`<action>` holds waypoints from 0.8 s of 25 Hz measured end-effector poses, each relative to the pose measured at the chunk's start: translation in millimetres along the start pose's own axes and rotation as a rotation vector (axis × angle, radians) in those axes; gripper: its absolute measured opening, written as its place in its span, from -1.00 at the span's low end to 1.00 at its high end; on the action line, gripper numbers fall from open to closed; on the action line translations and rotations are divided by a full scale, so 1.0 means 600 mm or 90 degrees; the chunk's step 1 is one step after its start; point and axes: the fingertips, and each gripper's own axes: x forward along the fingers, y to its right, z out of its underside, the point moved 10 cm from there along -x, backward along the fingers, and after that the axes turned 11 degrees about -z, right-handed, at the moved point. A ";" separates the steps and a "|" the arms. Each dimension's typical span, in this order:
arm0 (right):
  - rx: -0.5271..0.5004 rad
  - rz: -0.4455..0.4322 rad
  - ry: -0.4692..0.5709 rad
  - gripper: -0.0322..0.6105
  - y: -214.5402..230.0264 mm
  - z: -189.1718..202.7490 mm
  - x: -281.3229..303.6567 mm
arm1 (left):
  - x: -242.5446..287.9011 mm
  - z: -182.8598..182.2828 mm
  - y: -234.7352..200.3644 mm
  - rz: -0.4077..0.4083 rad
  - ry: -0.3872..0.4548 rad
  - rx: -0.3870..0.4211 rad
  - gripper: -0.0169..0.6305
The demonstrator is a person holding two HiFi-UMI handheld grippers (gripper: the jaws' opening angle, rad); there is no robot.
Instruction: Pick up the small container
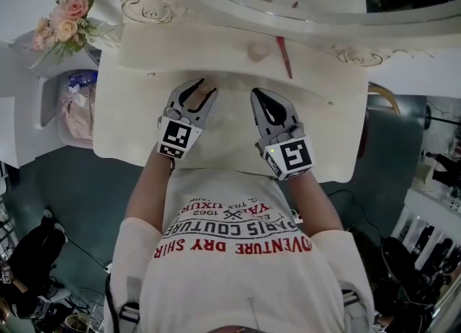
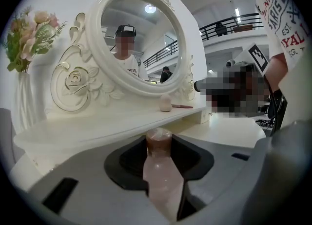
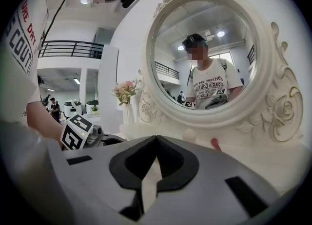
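Two items on shelf (image 1: 187, 50): pink egg-shaped object (image 1: 257, 52), red stick (image 1: 284, 58); left tool (image 1: 203, 88) pinching small container (image 2: 159, 170); right tool (image 3: 156, 140) pressed together.

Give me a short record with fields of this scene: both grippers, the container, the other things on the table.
Left gripper: shut on small pink container with brownish cap
Right gripper: shut, nothing between
Surface: white dressing table, oval mirror
Shelf under mirror: pink egg-shaped item, red stick
Left corner: vase of flowers
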 end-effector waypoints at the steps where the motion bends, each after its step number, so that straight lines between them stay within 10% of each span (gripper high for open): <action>1: -0.001 0.003 0.000 -0.90 0.000 -0.001 -0.002 | 0.000 0.001 0.000 0.001 0.002 -0.004 -0.48; 20: 0.002 0.035 -0.001 -0.90 -0.027 -0.011 -0.053 | -0.054 -0.048 0.035 -0.008 -0.021 0.013 -0.49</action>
